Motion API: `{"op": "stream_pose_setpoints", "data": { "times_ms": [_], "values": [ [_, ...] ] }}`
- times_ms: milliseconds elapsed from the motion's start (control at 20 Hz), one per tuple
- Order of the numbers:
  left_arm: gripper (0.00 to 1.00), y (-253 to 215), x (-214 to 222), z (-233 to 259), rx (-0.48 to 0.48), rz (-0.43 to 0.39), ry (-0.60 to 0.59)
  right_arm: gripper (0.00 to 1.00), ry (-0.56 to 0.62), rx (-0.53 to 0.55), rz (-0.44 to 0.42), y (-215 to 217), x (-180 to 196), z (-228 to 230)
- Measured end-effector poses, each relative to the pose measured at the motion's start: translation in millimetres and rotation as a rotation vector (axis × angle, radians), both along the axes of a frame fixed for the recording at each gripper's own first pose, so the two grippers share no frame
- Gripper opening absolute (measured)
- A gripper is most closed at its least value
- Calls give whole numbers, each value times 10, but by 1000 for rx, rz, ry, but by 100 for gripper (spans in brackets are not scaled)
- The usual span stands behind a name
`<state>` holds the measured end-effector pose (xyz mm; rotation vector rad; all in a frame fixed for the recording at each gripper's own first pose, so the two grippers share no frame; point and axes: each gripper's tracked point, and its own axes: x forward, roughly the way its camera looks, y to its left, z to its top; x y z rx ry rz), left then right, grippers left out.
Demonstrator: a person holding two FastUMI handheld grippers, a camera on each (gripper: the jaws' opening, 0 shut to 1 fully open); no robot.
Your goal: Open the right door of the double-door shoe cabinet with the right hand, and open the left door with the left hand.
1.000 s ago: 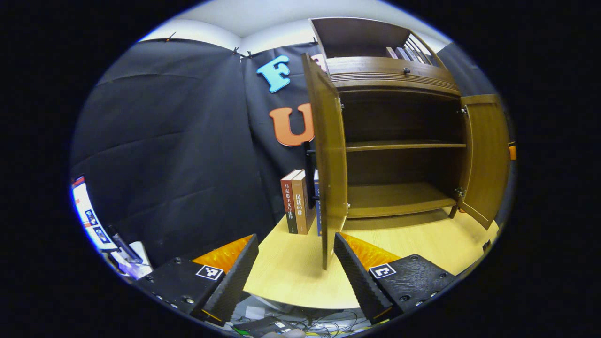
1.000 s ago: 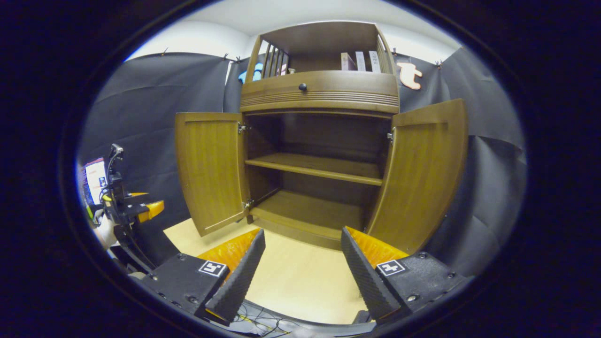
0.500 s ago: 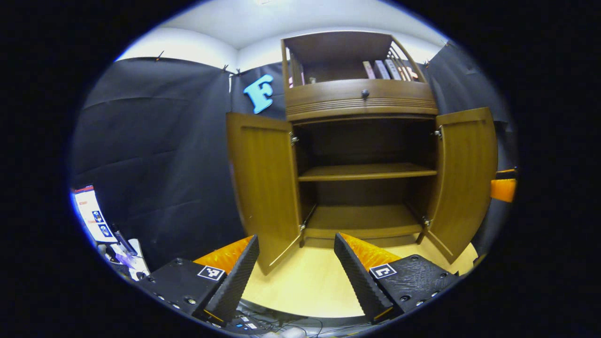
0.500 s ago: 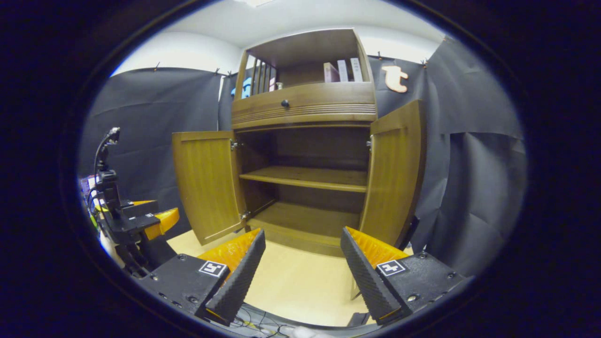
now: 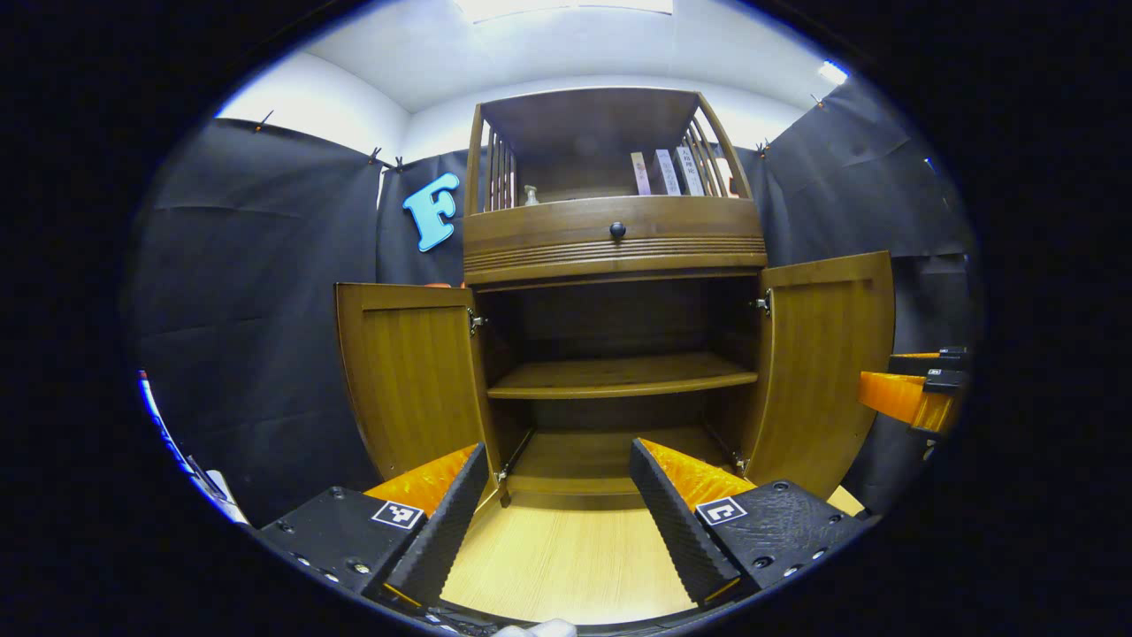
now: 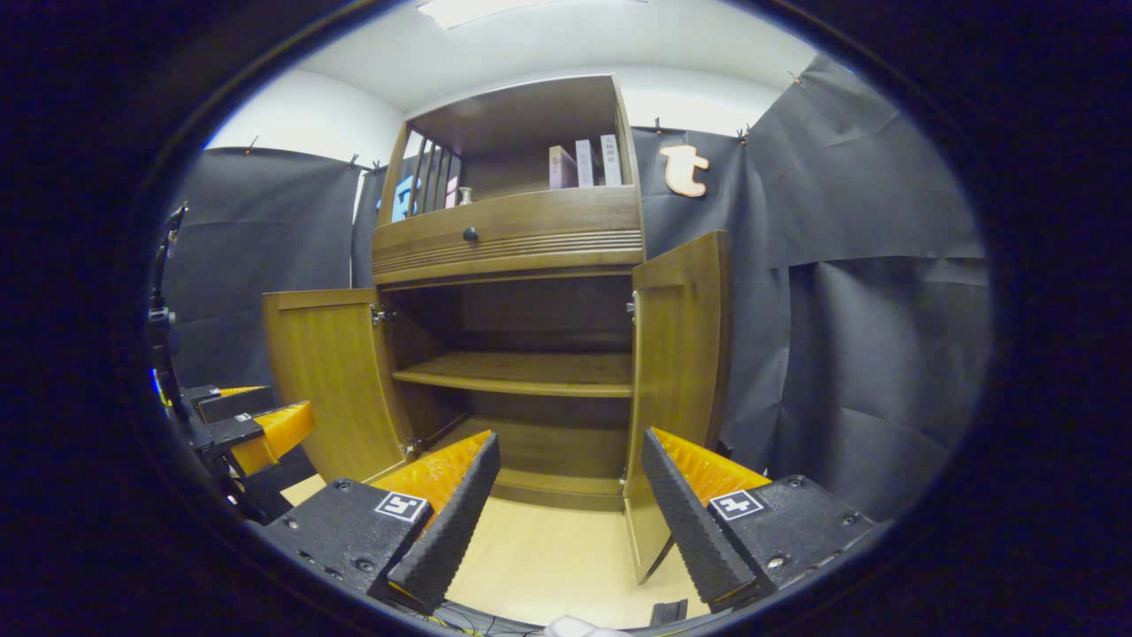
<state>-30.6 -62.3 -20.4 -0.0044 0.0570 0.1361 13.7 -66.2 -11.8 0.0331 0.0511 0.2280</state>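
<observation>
At frame centre, the shoe cabinet stands on the table with left door and right door swung wide, both the left claw and right claw spread empty, so the opening looks finished and only withdrawal seems needed.

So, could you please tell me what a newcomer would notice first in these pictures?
The brown wooden double-door shoe cabinet stands centre on the pale wooden tabletop, its left door and right door both swung open on bare shelves. A few upright books sit in its top alcove. The black-and-orange left gripper gapes below.
</observation>
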Motion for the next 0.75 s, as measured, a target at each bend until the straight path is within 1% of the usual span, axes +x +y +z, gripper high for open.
{"op": "stream_pose_setpoints", "data": {
  "times_ms": [100,150,200,400,700,750],
  "values": [
    [96,-27,54,51,-9,-22,-17,100,-8,-7,-19,-7,33,35],
    [100,-31,84,78,-4,-30,-22,100,-9,-9,-27,-7,53,42],
    [96,-33,119,112,-1,-39,-28,100,-7,-9,-30,-3,73,36],
    [96,-144,247,253,-10,-68,-58,100,7,-10,-44,-25,118,14],
    [96,-231,378,305,10,-100,-63,99,10,4,-72,-121,153,39],
    [100,-239,390,321,14,-103,-65,100,11,8,-75,-132,159,45]
  ]
}}
